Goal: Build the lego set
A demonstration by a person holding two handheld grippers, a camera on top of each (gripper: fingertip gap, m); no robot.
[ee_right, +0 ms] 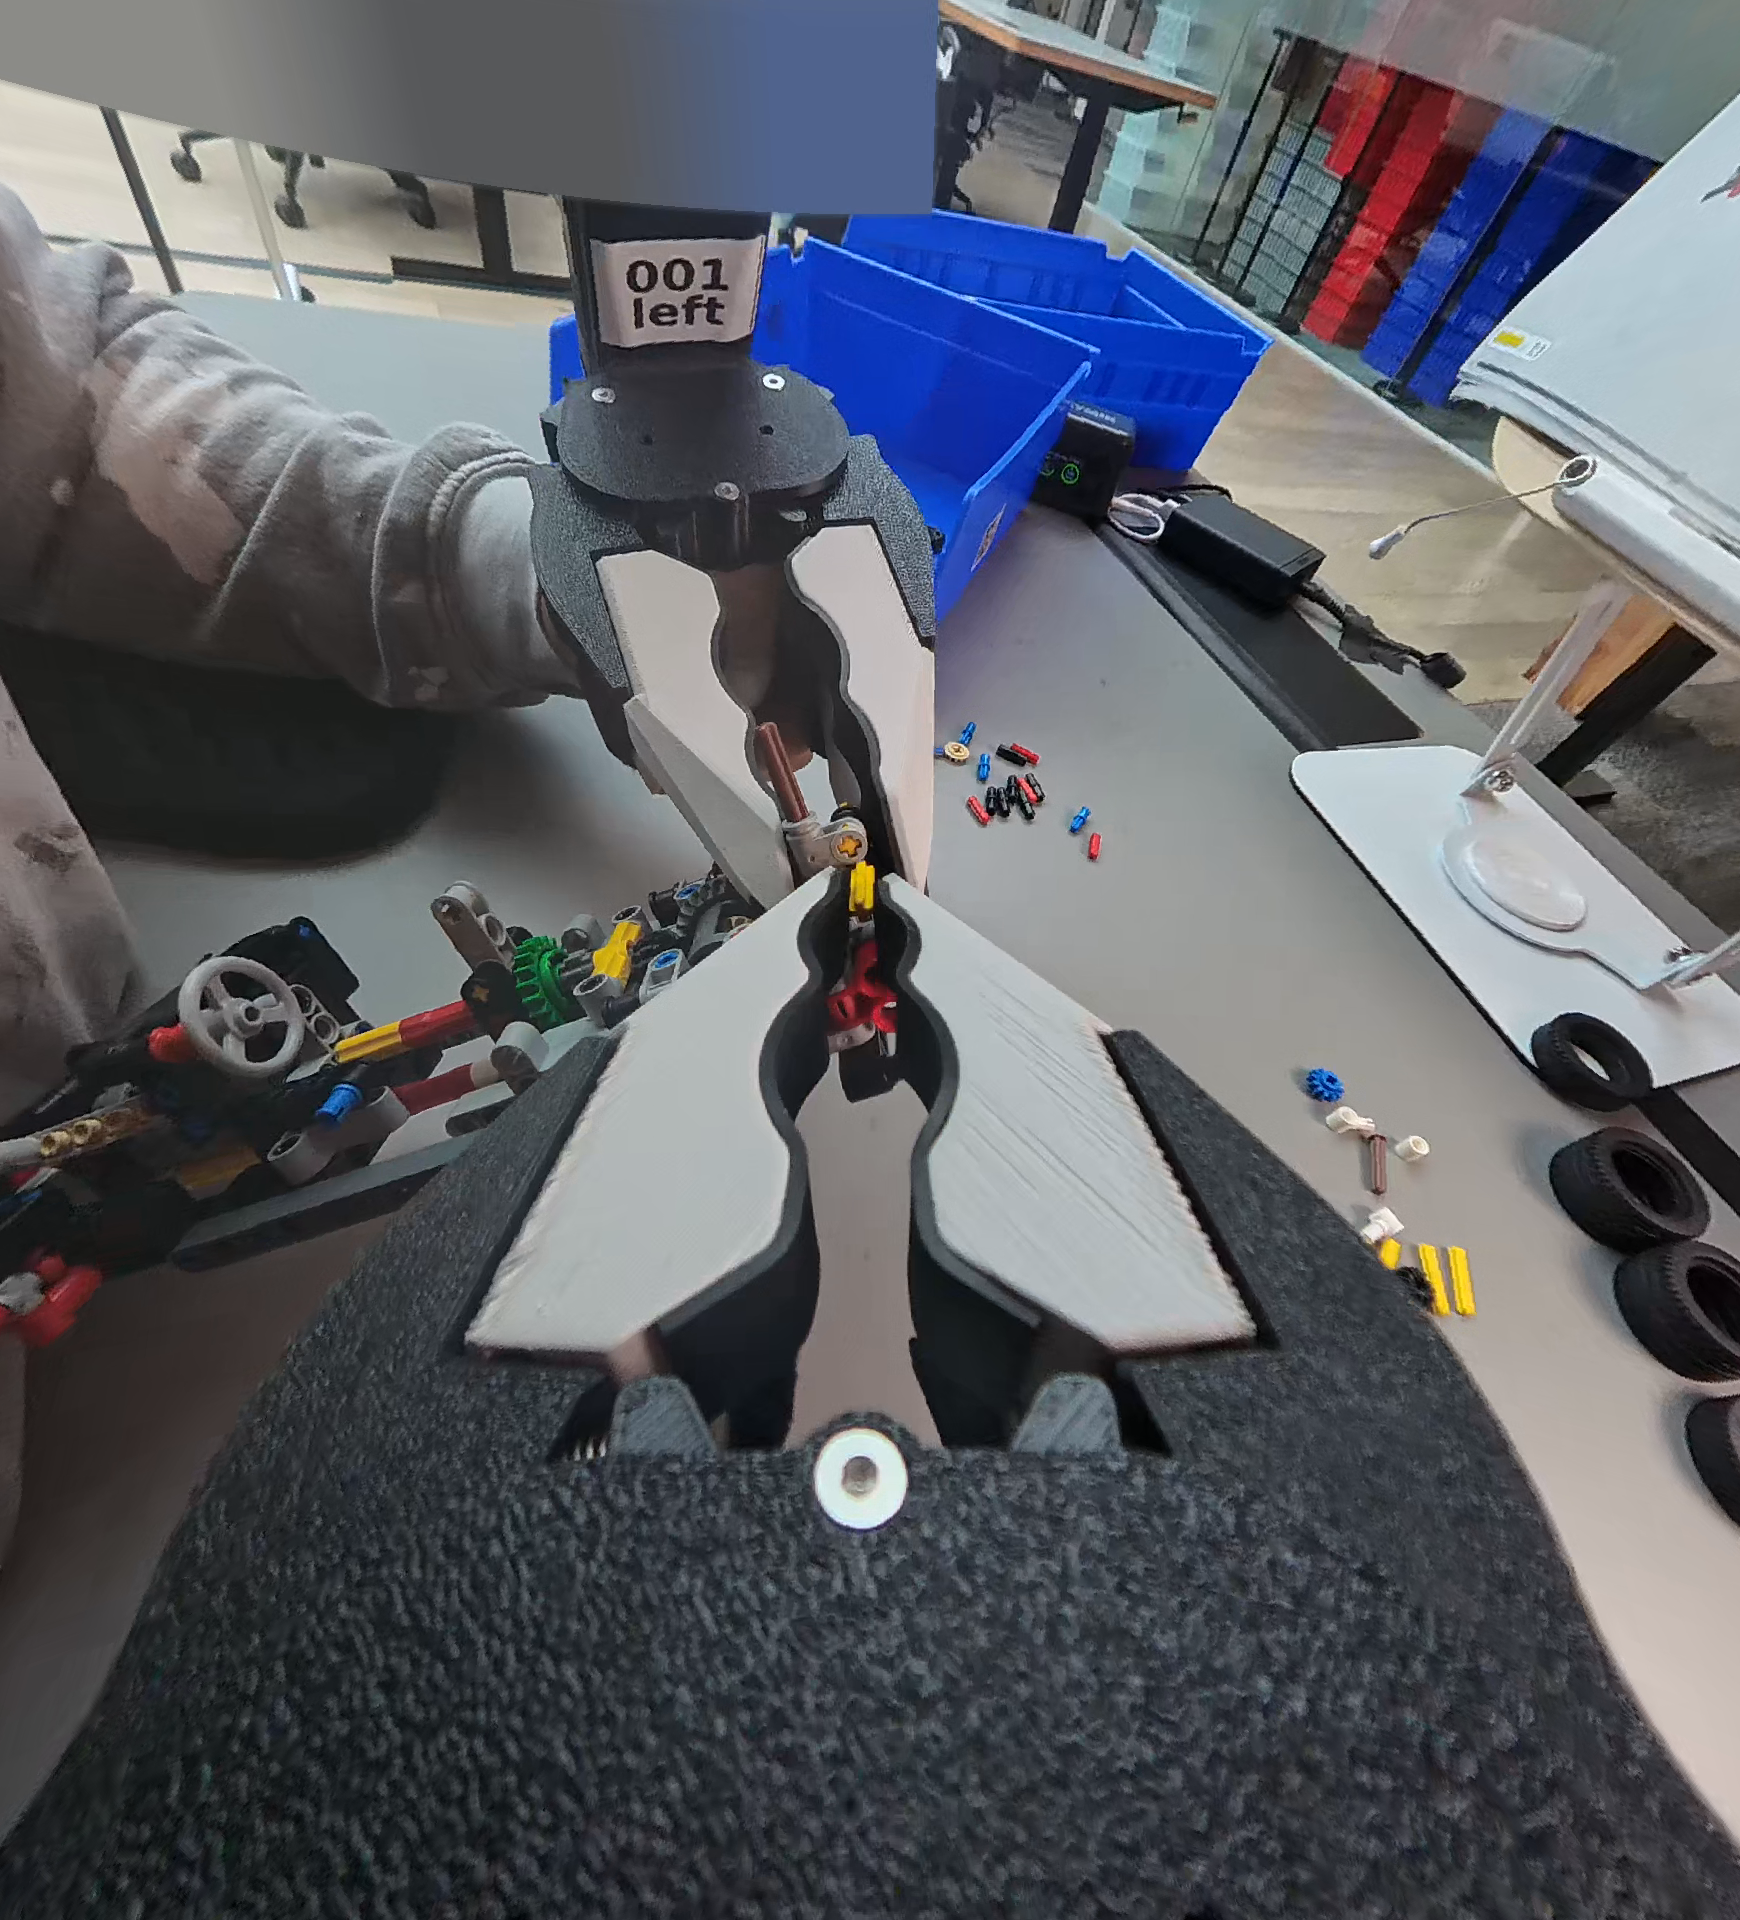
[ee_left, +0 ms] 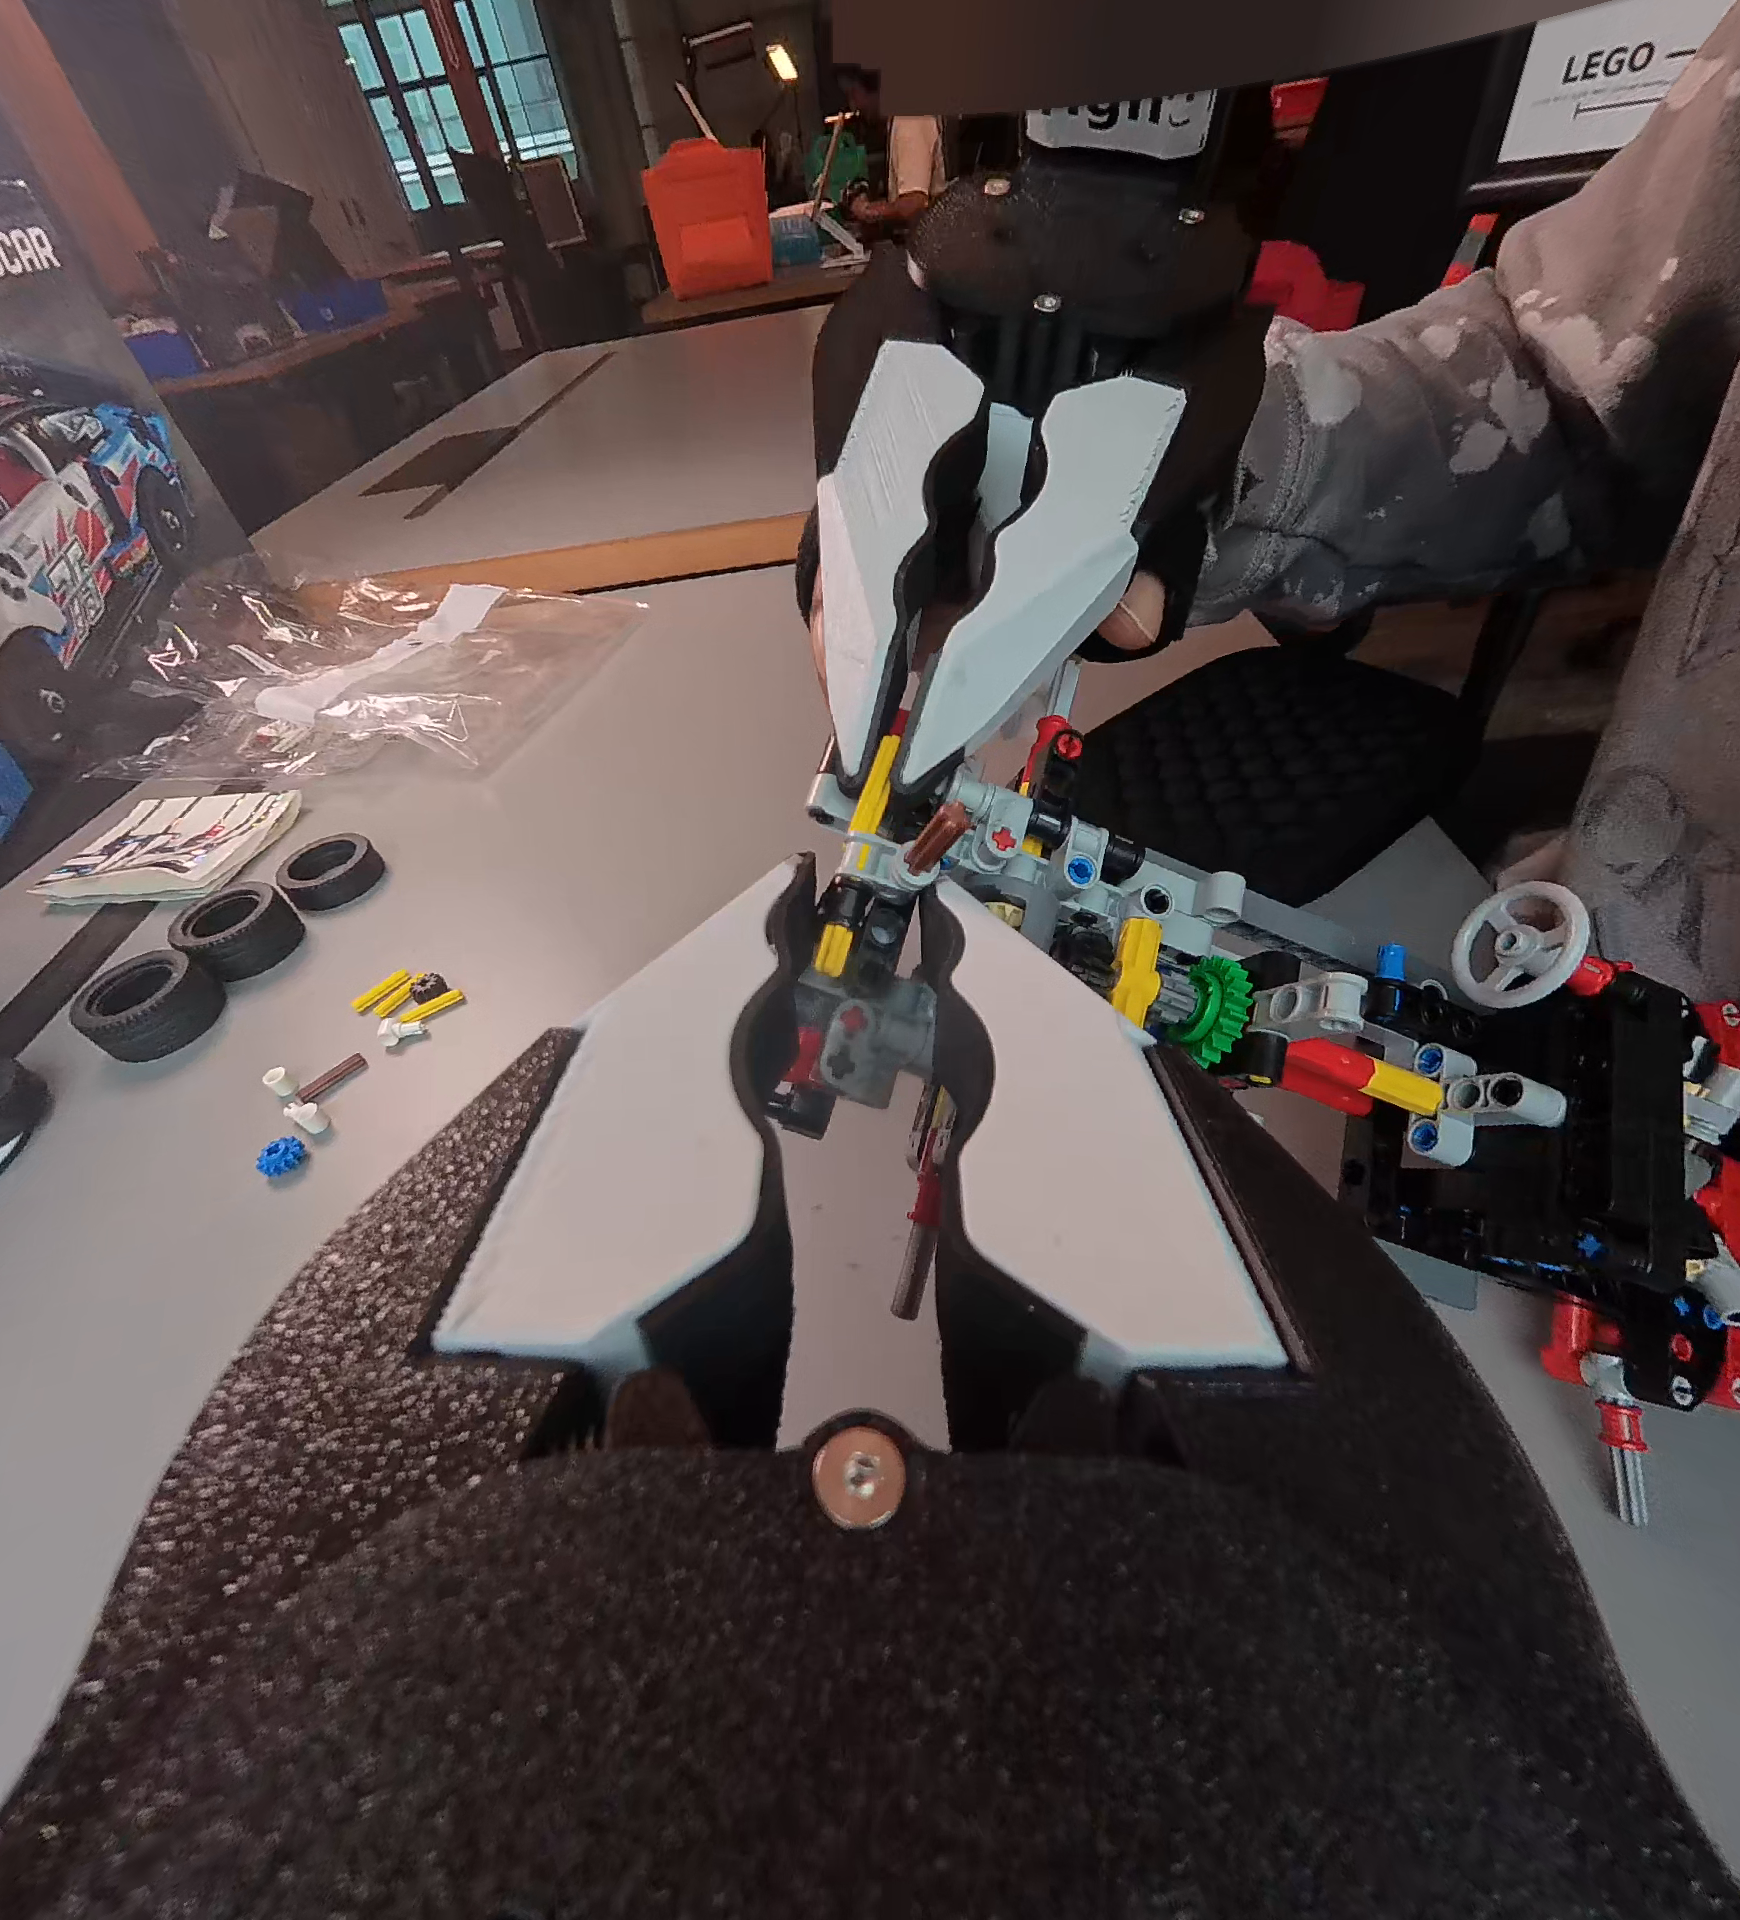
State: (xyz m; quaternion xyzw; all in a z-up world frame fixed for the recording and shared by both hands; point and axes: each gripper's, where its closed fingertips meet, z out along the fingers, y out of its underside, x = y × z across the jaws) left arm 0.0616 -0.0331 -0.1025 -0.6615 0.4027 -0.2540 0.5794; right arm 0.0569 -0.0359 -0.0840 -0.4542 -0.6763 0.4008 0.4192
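Observation:
A partly built lego car chassis (ee_left: pixel 1468 1091), black with red, yellow and grey parts, has a grey steering wheel (ee_left: pixel 1520 945) and a green gear (ee_left: pixel 1214 1008). My left gripper (ee_left: pixel 866 883) is shut on the chassis's grey, black and yellow front end. My right gripper (ee_left: pixel 881 779) comes in from above, shut on a yellow piece (ee_left: pixel 871 790) at that same end. A brown axle (ee_left: pixel 939 836) sticks out of a grey connector beside it. In the right wrist view my right gripper (ee_right: pixel 861 883) pinches the yellow piece (ee_right: pixel 861 888), and the chassis (ee_right: pixel 326 1091) lies at the left.
Black tyres (ee_left: pixel 232 930) (ee_right: pixel 1697 1309), yellow pieces (ee_left: pixel 409 997), a blue gear (ee_left: pixel 281 1155) and small pins (ee_right: pixel 1011 795) lie loose on the grey table. The set's box (ee_left: pixel 14 468), plastic bags (ee_left: pixel 357 665), blue bins (ee_right: pixel 1001 343) and an instruction stand (ee_right: pixel 1520 883) stand around. Left tips and right tips are each some 25 cm from the blue gear (ee_left: pixel 281 1155). It is also in sight in the right wrist view (ee_right: pixel 1320 1080).

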